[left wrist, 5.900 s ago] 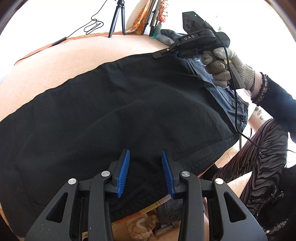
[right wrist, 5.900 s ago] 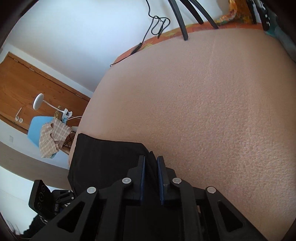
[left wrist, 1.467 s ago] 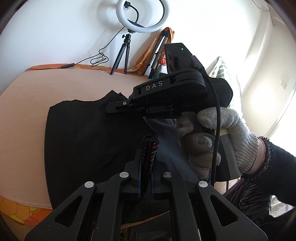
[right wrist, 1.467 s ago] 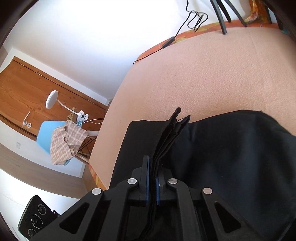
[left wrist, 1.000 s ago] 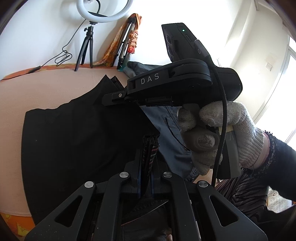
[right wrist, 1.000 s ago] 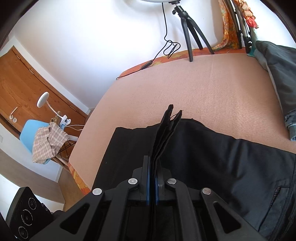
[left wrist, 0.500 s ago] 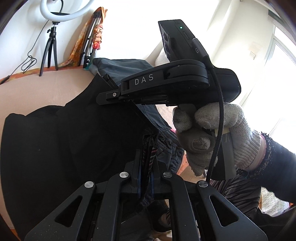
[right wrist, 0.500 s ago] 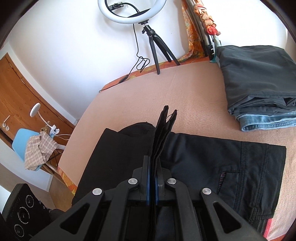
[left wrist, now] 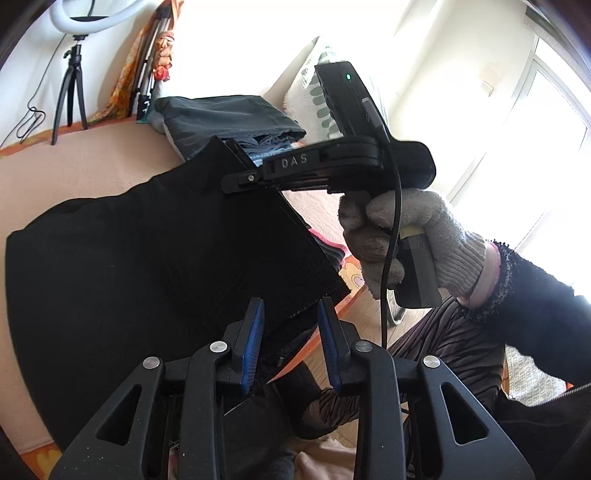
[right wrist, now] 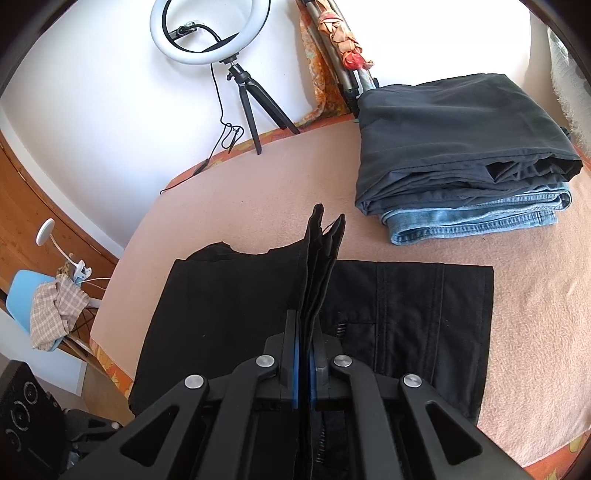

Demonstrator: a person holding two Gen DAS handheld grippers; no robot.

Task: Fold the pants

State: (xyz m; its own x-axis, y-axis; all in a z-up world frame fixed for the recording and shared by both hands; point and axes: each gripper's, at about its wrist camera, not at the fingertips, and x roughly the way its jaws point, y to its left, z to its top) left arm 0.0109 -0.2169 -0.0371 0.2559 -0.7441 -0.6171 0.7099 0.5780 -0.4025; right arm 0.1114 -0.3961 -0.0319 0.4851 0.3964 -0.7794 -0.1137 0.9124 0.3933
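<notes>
The black pants [right wrist: 406, 314] lie across the peach blanket [right wrist: 258, 192], already doubled over into a broad rectangle, with the waistband and a back pocket showing toward the right in the right wrist view. The right gripper [right wrist: 303, 354] is clamped tight on a bunched edge of the fabric, and a few layers of that hem stick straight up between its blue pads [right wrist: 294, 365]. From the left wrist camera, that same gripper [left wrist: 240, 179] shows side-on, held by a hand in a grey knit glove [left wrist: 406, 236], with a black cable [left wrist: 393, 236] hanging down past the knuckles; a corner of the pants is lifted off the blanket and stretches taut from it. The left gripper [left wrist: 290, 321] has just been opening: its jaws now stand apart, and the lower corner of the lifted black cloth sits between the blue pads [left wrist: 255, 332] without being pinched, so far as can be seen. Behind the pants, well apart from them, a folded stack waits: dark grey trousers [right wrist: 454, 140] on top of blue jeans [right wrist: 476, 218]. At the far edge a ring light [right wrist: 208, 33] stands on its small tripod [right wrist: 255, 103]. Off the bed to the left, a blue chair [right wrist: 22, 291] carries a checked cloth [right wrist: 55, 310].
</notes>
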